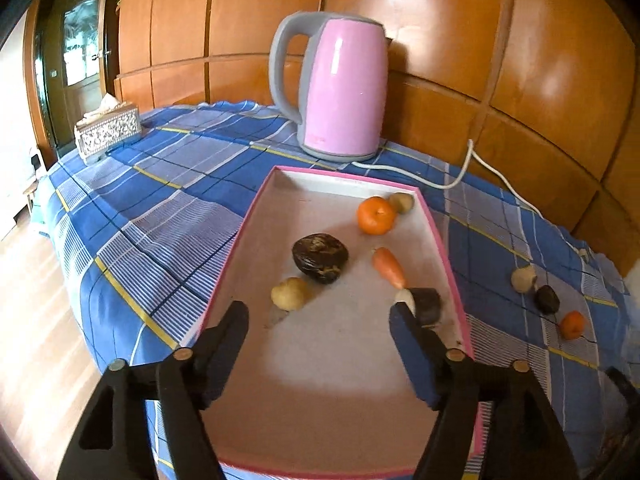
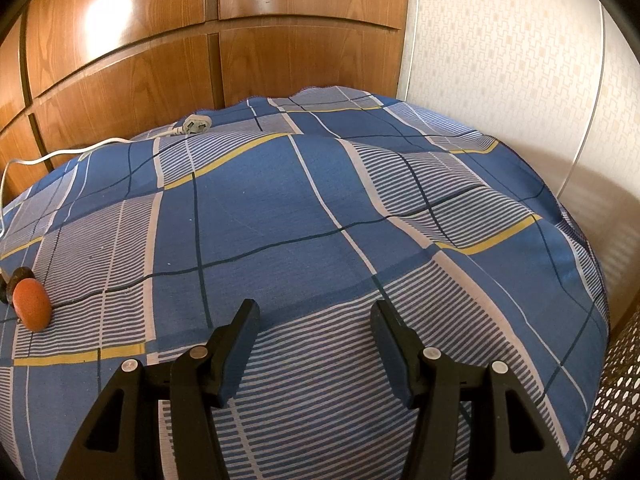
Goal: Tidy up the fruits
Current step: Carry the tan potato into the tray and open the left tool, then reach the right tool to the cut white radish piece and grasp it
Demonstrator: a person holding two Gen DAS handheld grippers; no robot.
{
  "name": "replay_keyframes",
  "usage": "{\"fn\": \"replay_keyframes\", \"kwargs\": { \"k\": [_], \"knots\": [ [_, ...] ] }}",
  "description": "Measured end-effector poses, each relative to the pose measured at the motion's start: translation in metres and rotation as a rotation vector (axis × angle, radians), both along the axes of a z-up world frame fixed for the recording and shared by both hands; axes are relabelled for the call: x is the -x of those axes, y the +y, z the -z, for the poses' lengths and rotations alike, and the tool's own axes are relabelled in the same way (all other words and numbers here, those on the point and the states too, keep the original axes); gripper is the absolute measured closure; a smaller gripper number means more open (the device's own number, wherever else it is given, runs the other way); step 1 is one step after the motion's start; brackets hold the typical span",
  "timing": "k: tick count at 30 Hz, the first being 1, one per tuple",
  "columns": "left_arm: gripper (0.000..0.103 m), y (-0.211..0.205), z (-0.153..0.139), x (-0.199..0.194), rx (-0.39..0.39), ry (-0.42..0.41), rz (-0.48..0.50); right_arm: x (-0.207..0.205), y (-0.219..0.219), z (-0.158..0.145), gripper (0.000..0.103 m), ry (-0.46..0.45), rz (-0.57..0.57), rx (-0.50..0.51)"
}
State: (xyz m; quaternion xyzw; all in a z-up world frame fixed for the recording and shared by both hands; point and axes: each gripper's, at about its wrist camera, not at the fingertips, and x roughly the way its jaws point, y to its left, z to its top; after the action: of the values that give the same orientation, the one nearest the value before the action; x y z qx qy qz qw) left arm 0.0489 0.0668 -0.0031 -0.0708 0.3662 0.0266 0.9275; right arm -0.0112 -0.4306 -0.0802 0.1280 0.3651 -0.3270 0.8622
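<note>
So left gripper [image 1: 320, 312] hangs wide and empty over the tray [image 1: 256, 208]; right gripper [image 2: 314, 320] half-open, empty. Next grab: probably the orange [image 1: 572, 325] outside.

Left wrist view counts:
- tray [image 1: 244, 236]: one, pink-rimmed.
- inside tray, six items: orange [image 1: 375, 216], one, at 1 o'clock; carrot [image 1: 389, 267], one; pale round pieces, two [image 1: 401, 202] [image 1: 289, 294]; large dark lump [image 1: 319, 258], one, centre; dark cut piece [image 1: 426, 303], one, at 4 o'clock.
- on cloth beyond tray's right side, three: pale piece [image 1: 523, 278], dark piece [image 1: 547, 299], small orange [image 1: 572, 325].
- kettle [image 1: 340, 92]: one.
- tissue box [image 1: 108, 132]: one.
</note>
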Motion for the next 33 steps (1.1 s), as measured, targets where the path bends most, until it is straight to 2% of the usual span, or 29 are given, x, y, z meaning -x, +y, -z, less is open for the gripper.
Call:
{"fn": "replay_keyframes", "kwargs": {
  "k": [7, 33],
  "knots": [
    [0.016, -0.012, -0.003, 0.011, -0.026, -0.017, 0.003, 0.0, 0.0, 0.0, 0.044, -0.002, 0.0, -0.003],
    [0.01, -0.016, 0.001, 0.018, -0.001, 0.0, 0.024, -0.001, 0.003, -0.001, 0.043, 0.017, -0.002, 0.003]
  ]
}}
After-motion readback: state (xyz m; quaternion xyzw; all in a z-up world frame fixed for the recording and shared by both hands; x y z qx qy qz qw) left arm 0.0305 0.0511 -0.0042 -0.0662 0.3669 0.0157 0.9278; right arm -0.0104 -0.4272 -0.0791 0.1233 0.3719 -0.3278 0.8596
